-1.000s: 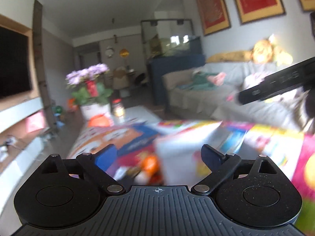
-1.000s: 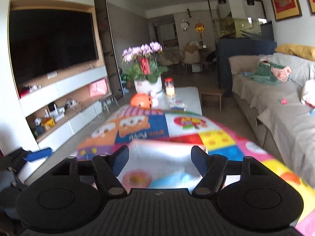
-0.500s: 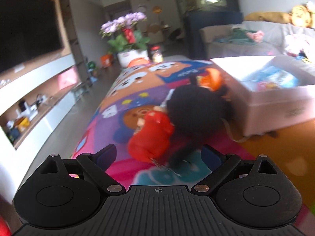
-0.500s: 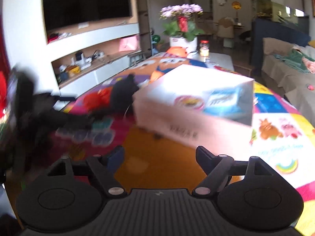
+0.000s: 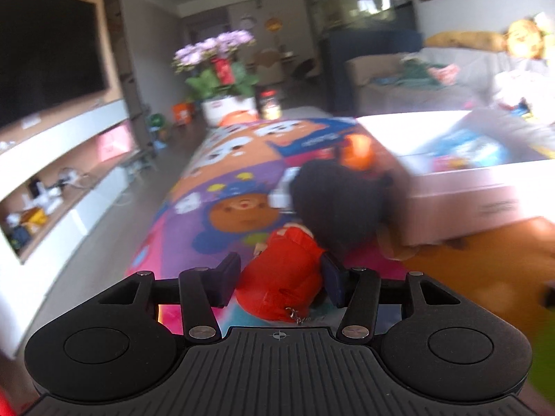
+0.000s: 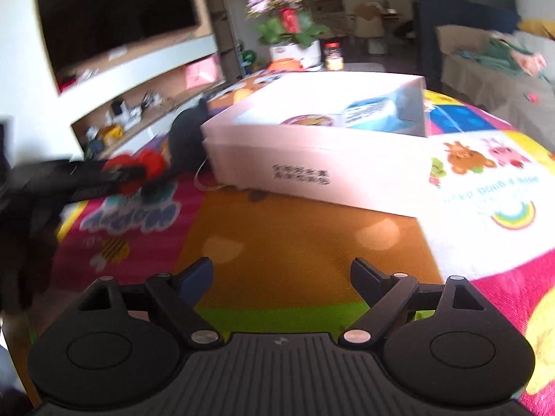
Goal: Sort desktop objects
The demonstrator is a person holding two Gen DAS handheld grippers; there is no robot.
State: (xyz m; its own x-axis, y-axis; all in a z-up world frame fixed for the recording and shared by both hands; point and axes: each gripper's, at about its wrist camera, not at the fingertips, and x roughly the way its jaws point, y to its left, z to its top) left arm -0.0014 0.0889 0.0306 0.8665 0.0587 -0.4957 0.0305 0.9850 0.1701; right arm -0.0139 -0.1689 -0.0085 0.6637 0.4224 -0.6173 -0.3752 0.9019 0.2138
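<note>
At the left, the left tongs (image 5: 281, 279) are being held low over the colourful mat (image 5: 222, 187) on the bench, their jaws having just been closing around the red body of a plush doll (image 5: 284, 277); both pads are being pressed against it. The doll's black head (image 5: 336, 204) is lying farther away, touching the near left corner of the white box (image 6: 312, 159). To the right, the right tongs (image 6: 281, 277) are being held open, their jaws having just been opening with nothing between them, above the orange patch near the box.
</note>
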